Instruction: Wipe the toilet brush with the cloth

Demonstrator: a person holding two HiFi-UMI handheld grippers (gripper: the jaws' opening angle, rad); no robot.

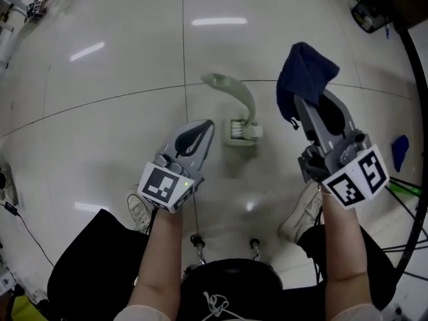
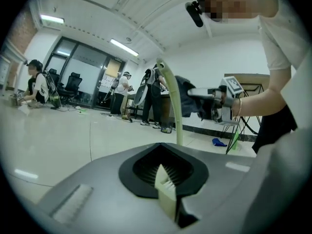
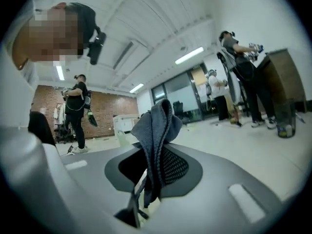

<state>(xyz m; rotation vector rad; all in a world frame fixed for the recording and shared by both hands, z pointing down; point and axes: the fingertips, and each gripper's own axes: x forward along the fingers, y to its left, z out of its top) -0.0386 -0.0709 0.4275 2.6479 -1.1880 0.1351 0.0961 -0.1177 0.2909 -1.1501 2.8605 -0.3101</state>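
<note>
The pale green toilet brush (image 1: 241, 131) hangs above the floor, its curved handle (image 1: 244, 99) rising away from me. My left gripper (image 1: 208, 127) is at the brush head. In the left gripper view the head's pale block (image 2: 166, 191) sits in the slit between the shut jaws of the left gripper (image 2: 168, 179), and the handle (image 2: 171, 101) stands up beyond the tips. My right gripper (image 1: 301, 105) is shut on a dark blue cloth (image 1: 304, 72), held right of the handle and apart from it. The cloth (image 3: 156, 130) stands up out of the right gripper (image 3: 151, 179).
My shoes (image 1: 140, 209) (image 1: 301, 212) rest on the glossy white floor, with a black stool seat (image 1: 231, 279) under me. A small blue thing (image 1: 400, 151) and green rods (image 1: 404, 189) lie at the right. Several people (image 2: 122, 94) stand far across the room.
</note>
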